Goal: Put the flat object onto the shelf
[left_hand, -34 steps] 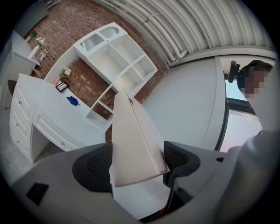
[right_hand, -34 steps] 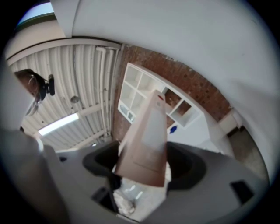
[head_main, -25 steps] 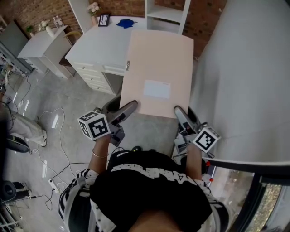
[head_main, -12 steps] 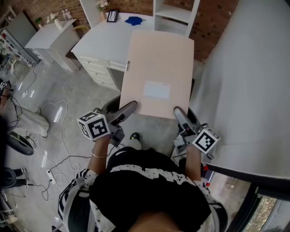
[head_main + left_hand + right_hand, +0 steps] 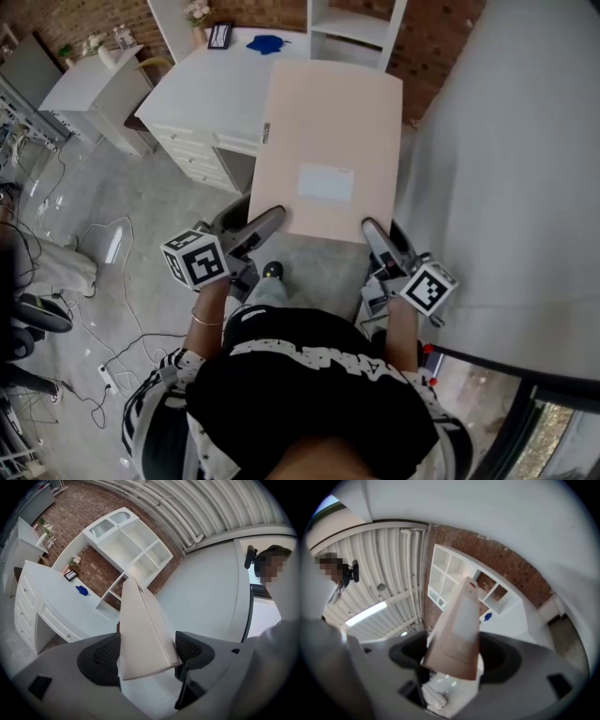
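- We are in the carrying step. The flat object [image 5: 328, 150], a pale, thin panel with a paler rectangle on its upper face, is off every surface and held out in front of us, over the floor and the near edge of the white bench [image 5: 211, 94].
- The left tongs [image 5: 265, 225] are clenched on the panel's near left corner. In the left gripper view the edge sits between the two dark pads [image 5: 101, 658].
- The right tongs [image 5: 375, 236] are clamped on the near right corner. The right gripper view shows the panel wedged between that pair's jaws.
- The white shelf [image 5: 356, 28] stands beyond the bench, against the brick wall, and the panel's far edge points toward it but has not reached it.
- We judge the task roughly midway: grasped and lifted, not yet placed.
- The next move calls for walking both tongs forward together and keeping the panel level. We then line its far edge up with an open compartment and slide it in before releasing either side.
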A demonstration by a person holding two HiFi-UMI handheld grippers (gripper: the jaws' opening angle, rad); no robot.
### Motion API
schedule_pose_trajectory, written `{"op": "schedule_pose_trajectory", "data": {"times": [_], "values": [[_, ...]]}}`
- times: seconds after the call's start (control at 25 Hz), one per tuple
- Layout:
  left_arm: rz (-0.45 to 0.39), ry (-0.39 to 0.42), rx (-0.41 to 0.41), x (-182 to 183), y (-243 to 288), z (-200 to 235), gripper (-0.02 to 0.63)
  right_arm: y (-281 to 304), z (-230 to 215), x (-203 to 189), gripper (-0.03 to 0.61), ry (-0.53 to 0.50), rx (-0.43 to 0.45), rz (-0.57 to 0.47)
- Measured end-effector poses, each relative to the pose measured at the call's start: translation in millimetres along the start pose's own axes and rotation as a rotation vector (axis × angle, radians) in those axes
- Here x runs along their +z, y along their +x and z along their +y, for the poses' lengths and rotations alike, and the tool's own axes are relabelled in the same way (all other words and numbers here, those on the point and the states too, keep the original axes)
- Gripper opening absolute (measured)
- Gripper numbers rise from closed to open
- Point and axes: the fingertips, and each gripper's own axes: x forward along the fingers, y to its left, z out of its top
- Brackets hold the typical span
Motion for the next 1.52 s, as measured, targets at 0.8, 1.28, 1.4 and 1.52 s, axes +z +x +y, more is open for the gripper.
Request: {"op": "schedule_pose_trajectory", "data": {"times": [0.8, 1.28, 1.4, 1.52], "values": [[0.0, -0.029, -0.072, 70, 43, 86, 0.382, 103, -25, 19, 0.353, -0.037, -0.067, -0.018], [0.021, -0.039, -0.109, 107, 66, 129, 0.382, 154, -37, 26, 0.353, -0.038, -0.113, -0.032], [0.025, -0.043, -0.119, 117, 71, 140, 0.382, 169, -39, 27, 0.353, -0.039, -0.124, -0.034], [0.034, -0.049, -0.125, 124, 74, 154, 0.382, 182, -42, 26, 0.353, -0.036, -0.136, -0.038]]}}
